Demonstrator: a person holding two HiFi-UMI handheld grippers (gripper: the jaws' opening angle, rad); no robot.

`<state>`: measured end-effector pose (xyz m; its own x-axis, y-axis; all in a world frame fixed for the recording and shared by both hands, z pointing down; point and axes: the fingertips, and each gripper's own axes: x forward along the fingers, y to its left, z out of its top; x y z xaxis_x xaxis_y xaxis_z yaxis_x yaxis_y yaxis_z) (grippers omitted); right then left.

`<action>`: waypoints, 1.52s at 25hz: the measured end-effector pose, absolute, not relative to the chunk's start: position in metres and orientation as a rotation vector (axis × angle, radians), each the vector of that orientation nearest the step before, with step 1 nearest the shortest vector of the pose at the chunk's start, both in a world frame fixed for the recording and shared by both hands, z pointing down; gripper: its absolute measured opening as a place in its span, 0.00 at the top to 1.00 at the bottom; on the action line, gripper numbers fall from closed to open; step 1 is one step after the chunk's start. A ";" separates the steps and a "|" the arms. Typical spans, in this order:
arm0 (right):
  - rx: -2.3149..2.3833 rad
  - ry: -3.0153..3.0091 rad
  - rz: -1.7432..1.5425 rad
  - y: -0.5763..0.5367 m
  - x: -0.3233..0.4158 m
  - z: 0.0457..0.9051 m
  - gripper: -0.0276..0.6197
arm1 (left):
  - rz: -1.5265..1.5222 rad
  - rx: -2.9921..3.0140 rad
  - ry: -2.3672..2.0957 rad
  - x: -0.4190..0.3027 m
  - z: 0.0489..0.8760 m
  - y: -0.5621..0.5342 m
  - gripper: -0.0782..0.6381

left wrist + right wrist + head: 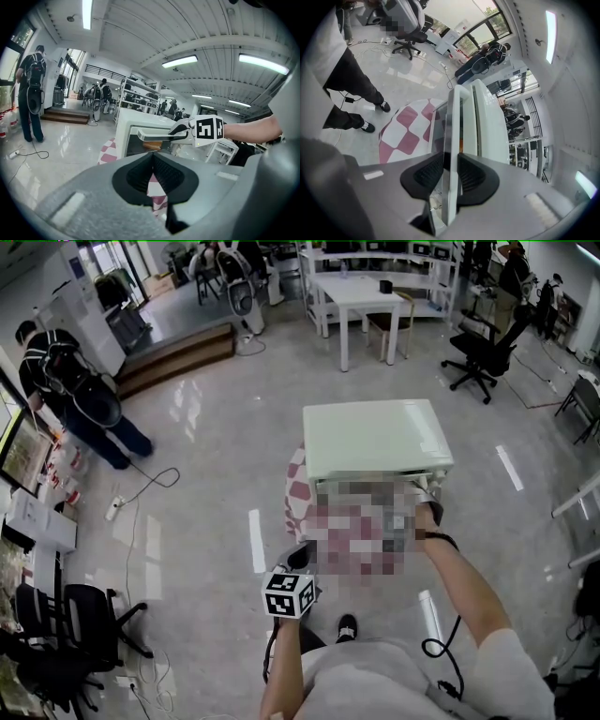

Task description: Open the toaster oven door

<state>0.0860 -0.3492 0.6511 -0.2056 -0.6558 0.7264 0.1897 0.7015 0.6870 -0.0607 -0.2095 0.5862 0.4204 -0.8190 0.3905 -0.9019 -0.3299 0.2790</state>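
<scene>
A white toaster oven [375, 437] stands on a pink-and-white checked cloth [298, 493]. My right gripper [451, 165] is shut on its long pale door handle [451, 126], one pad on each side. From the left gripper view, the same right gripper [182, 130] holds the handle [157, 135] at its right end. A narrow gap with an orange glow shows between the door and the oven body [490, 126]. My left gripper [152, 157] hangs in front of the oven [136, 124], apart from it, shut on nothing. The head view has a mosaic patch over the oven's front.
A person with a backpack [70, 390] stands at the far left near a cable and power strip [117, 507]. A white table [361, 292] and office chairs [483, 352] are at the back. Another black chair [84, 615] stands at the lower left.
</scene>
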 end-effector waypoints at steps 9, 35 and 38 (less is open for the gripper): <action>0.378 -1.616 -0.798 -0.335 0.086 0.656 0.82 | 0.228 2.216 -1.472 -0.061 0.588 -0.206 0.88; 0.358 -1.689 -0.788 -0.283 0.094 0.675 0.84 | 0.250 2.237 -1.404 -0.039 0.596 -0.217 0.88; 0.361 -1.682 -0.798 -0.280 0.096 0.676 0.84 | 0.259 2.250 -1.397 -0.037 0.593 -0.219 0.88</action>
<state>0.0955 -0.2801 0.6761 -0.2724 -0.6215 0.7345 0.1759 0.7184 0.6730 -0.0366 -0.2195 0.5933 0.4623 -0.7924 0.3979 -0.8824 -0.3667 0.2949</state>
